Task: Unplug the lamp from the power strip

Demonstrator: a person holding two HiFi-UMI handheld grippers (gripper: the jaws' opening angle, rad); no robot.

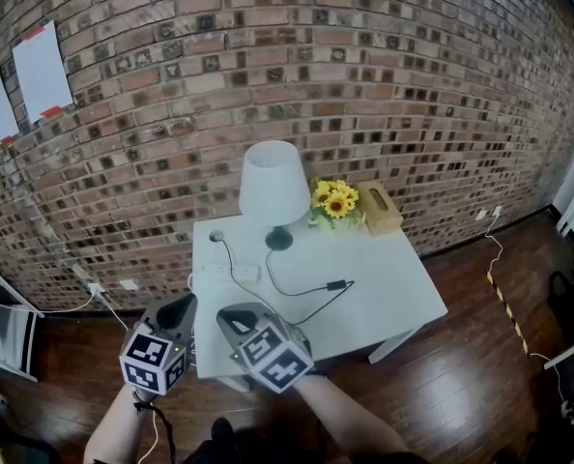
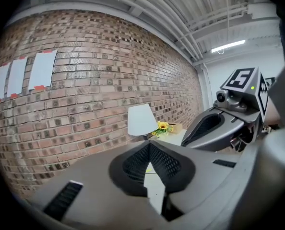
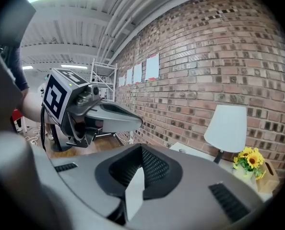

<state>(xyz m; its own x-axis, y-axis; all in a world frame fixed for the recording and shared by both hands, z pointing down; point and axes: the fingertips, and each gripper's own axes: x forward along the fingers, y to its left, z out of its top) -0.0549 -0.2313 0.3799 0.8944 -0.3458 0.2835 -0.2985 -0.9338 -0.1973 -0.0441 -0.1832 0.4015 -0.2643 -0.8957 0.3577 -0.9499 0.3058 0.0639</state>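
Grey left gripper (image 1: 178,309) and right gripper (image 1: 231,319) hovering closed, empty | flat white power strip (image 1: 231,273) lying directly above right gripper, nearer it

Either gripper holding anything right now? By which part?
Nothing is held. The left gripper and the right gripper are both shut with nothing between the jaws, away from the lamp and the power strip.

Wall (image 1: 268,56): red-brown brick, dark and pale bricks mixed in. Paper sheets (image 1: 41,71): white, red-taped corners. Table (image 1: 393,298): white. Lamp (image 1: 273,184): white shade, dark base. Cord (image 1: 311,291): black. Power strip (image 1: 231,273): white. Sunflowers (image 1: 335,199): yellow. Tissue box (image 1: 380,207): tan. Floor (image 1: 480,375): dark brown wood. Left claw (image 1: 181,307), right claw (image 1: 231,315): grey, cubes black-and-white squares.
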